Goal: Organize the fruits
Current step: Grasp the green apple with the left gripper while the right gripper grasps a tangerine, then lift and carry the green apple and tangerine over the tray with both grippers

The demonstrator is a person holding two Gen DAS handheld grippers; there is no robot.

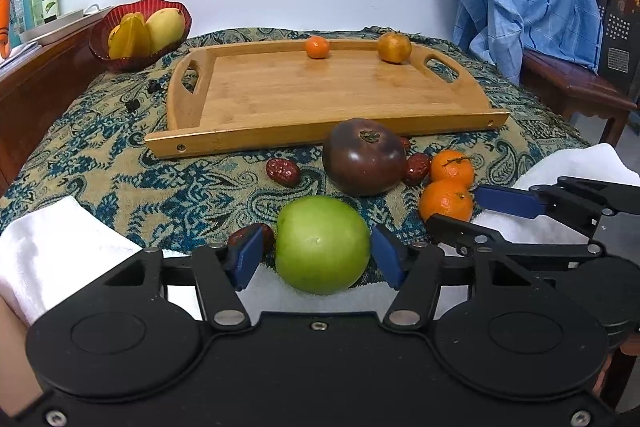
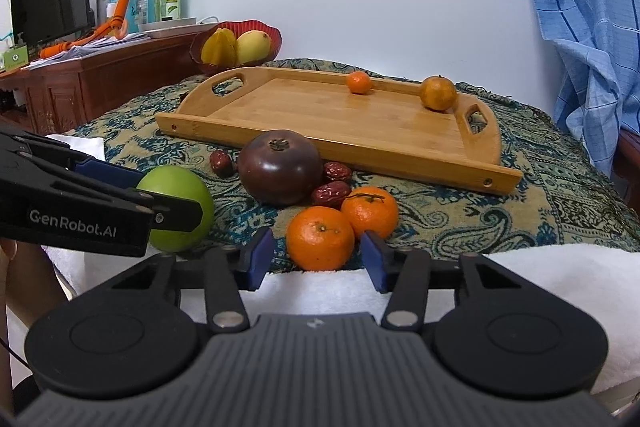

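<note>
Left wrist view shows the left gripper [image 1: 322, 257] with fingers spread either side of the green apple [image 1: 322, 245], not yet touching it; the right gripper [image 2: 318, 261] likewise stands spread around the nearer tangerine [image 2: 320, 238]. Both fruits sit on the patterned cloth [image 1: 160, 183], short of the wooden tray [image 1: 328, 87]. Closing off-centre could squirt the round apple sideways into the dried date [image 1: 245, 235], and the tangerine could knock its neighbour [image 2: 370, 211].
</note>
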